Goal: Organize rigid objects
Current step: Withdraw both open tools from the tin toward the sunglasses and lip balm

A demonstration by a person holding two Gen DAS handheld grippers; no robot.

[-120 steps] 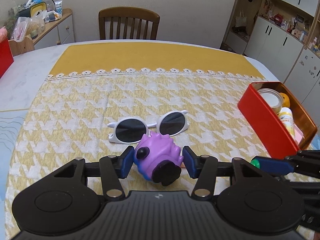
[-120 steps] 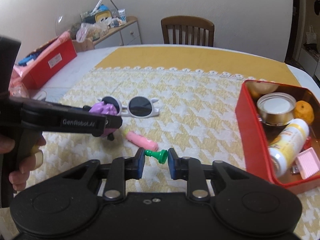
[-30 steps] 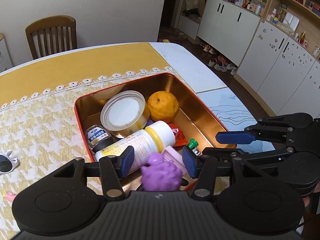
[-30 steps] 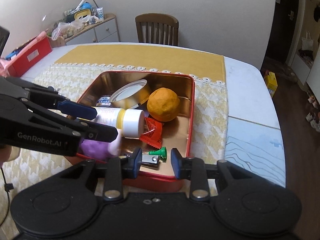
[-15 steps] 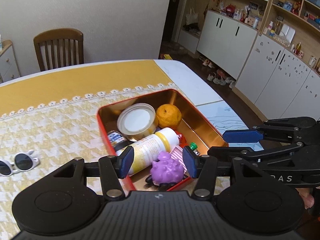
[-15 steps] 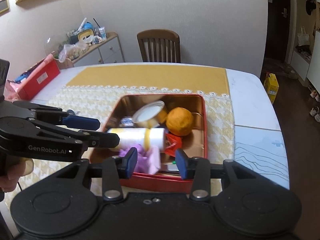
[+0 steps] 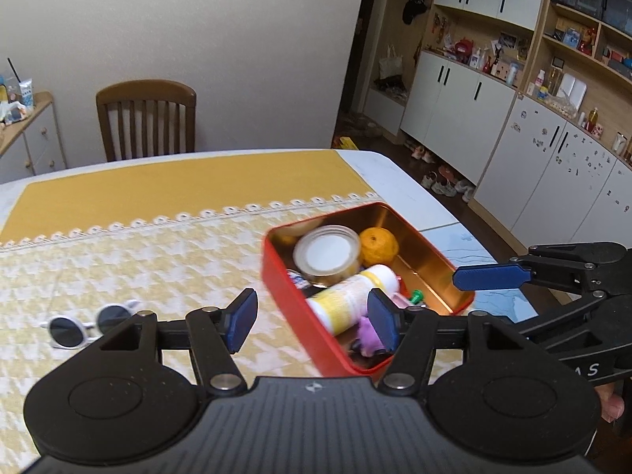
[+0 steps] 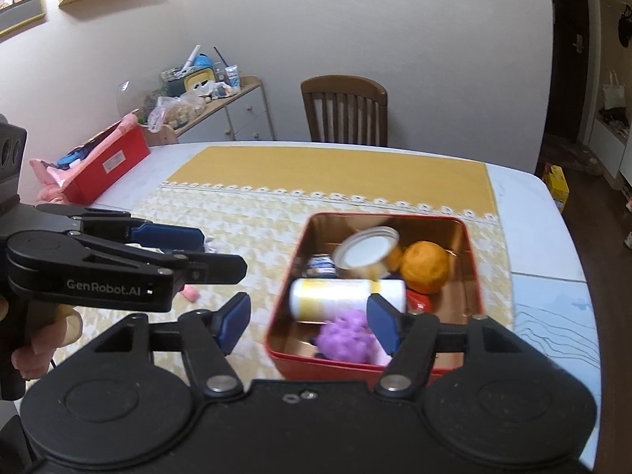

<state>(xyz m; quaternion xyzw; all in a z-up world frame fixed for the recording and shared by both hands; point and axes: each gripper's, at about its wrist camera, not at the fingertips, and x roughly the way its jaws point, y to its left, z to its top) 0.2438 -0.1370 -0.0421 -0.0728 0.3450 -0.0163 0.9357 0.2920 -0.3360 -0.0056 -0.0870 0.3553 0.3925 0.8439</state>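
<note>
Tin, red outside and gold inside, sat on the yellow cloth toward the table's right edge, holding most of the rigid items. Left gripper hung above the tin's near-left corner, jaws wide apart, nothing between them. Right gripper hovered over the tin's near rim, jaws also spread and empty.

Count inside the tin: one purple toy in the near corner, one white bottle lying on its side, one round can tilted, one orange, one small dark jar, one green piece, one red wrapper. A pink item beside the toy was partly hidden; I couldn't tell what it was.

Still out on the cloth: one pair of white sunglasses to the left, and one pink piece mostly hidden behind the left gripper in the right view.

Risks, as I judged them: the tin looked crowded, so sunglasses laid on top could slide off the bottle or sit above the rim. Thin arms and lenses would likely slip or twist under a two-finger pinch. Both grippers were close together near the tin, so a swing left could knock them against each other or nudge the tin toward the table's edge. Both views were motion-blurred, so small items may have gone uncounted.
</note>
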